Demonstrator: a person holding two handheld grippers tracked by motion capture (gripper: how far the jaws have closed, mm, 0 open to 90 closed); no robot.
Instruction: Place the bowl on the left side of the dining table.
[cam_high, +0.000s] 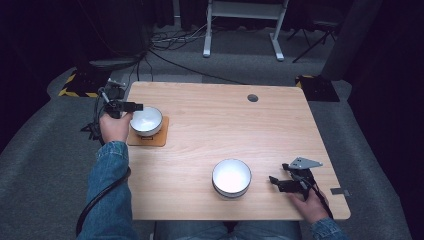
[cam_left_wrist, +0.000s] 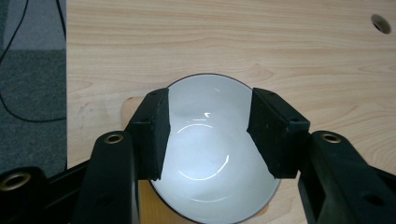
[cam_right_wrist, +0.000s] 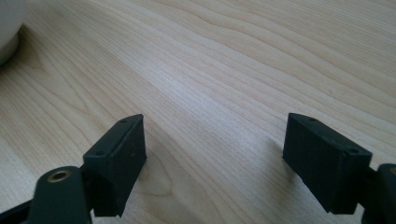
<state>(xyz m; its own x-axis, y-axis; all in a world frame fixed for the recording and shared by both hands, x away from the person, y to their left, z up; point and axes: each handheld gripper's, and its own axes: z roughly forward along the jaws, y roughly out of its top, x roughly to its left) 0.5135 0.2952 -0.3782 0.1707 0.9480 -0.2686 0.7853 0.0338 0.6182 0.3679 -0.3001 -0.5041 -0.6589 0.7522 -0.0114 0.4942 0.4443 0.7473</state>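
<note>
Left gripper (cam_left_wrist: 208, 140) hovers over the white bowl (cam_left_wrist: 212, 149) that sits on the square cork coaster (cam_high: 161, 134) near the table's (cam_high: 225, 125) left edge; in the left gripper view its jaws stand wide, one either side of the bowl's inner basin, apart from the glaze as far as I can tell, nothing held. Right gripper (cam_right_wrist: 215, 158) rests low on bare wood near the front right corner, jaws wide and empty, just right of the second white bowl (cam_high: 231, 178) at the front centre. My reading: the step in hand is a grasp on the coaster bowl. To do it well I would shift so that one jaw goes inside the near rim and one outside, come down squarely, close gently on the wall, and lift straight so the coaster is not dragged along. The glaze looks slick, so a shallow pinch may slip. No brands, labels or legible writing on bowls, coaster or table.
</note>
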